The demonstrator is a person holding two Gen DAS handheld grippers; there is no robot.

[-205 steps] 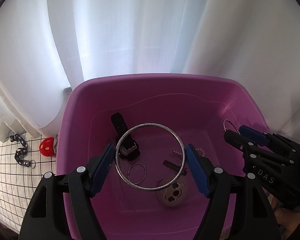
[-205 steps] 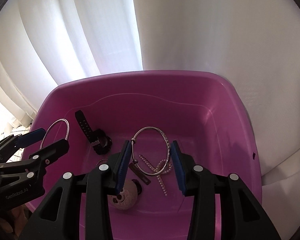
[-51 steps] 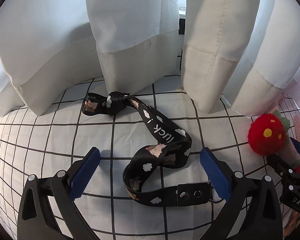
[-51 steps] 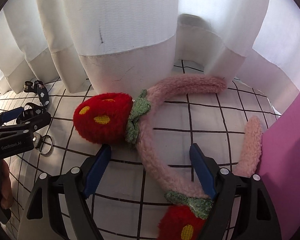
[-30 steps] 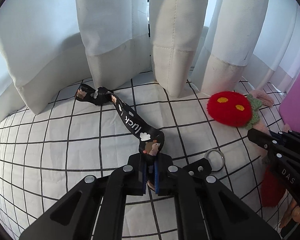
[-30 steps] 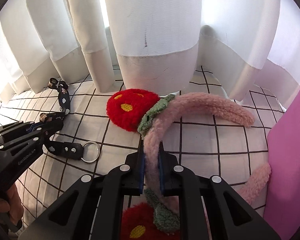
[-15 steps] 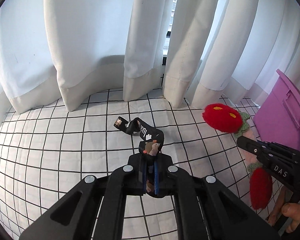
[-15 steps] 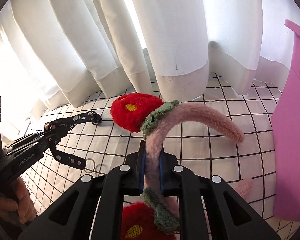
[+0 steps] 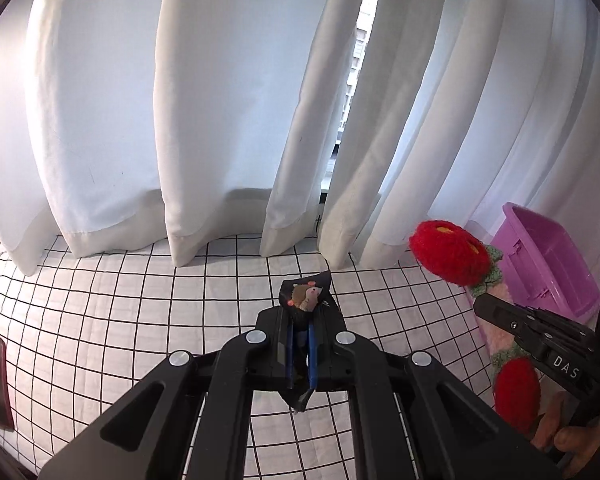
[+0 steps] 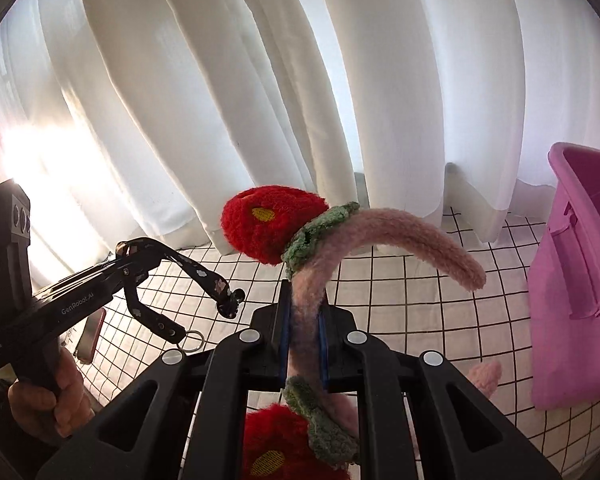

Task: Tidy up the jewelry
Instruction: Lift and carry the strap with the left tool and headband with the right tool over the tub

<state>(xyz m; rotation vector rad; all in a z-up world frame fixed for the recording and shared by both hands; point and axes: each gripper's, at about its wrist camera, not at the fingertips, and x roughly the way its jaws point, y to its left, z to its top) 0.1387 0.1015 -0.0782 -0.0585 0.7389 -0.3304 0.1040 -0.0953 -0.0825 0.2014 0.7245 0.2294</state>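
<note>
**Both grippers hold their pieces above the checked sheet**

The left gripper (image 9: 299,354) has its fingers pinched tight on a black printed strap (image 9: 306,294). In the right wrist view the strap (image 10: 204,276) hangs clear of the sheet, its metal ring (image 10: 194,340) dangling at the low end. The right gripper (image 10: 303,340) has its fingers clamped on the pink band of a fuzzy headband (image 10: 380,232), a red strawberry (image 10: 270,228) with a green collar standing above the fingers. Below lies a white sheet with a black grid (image 9: 140,320). A purple tub (image 10: 580,280) stands to the right, white curtains (image 9: 220,100) behind. A hand (image 10: 52,400) grips the left handle.
</note>
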